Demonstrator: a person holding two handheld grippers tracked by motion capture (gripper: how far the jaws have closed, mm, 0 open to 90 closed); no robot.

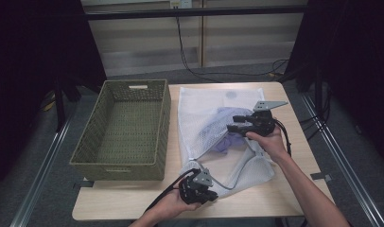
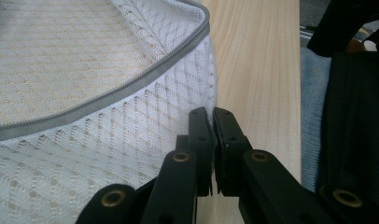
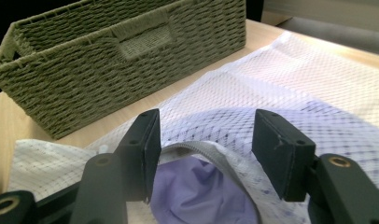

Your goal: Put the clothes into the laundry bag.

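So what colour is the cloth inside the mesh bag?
Pale purple cloth, clearest in the right gripper view.

White mesh bag (image 1: 206,118) under my tongs: diamond net weave, grey zip band (image 2: 131,86) along edge. Lilac cloth (image 3: 197,189) showing inside bag mouth, between jaws of my right tongs (image 3: 204,154); seen through net it reads pale violet. Both tongs black, brass-coloured rivets; left tongs (image 2: 212,140) same black, grey plate on top. Basket (image 1: 121,127) left of my tongs: olive-green woven wicker, ribbed rows. Table (image 2: 257,70) beneath: pale wood, fine straight grain. Denim-blue fabric (image 2: 311,116) right of left tongs.
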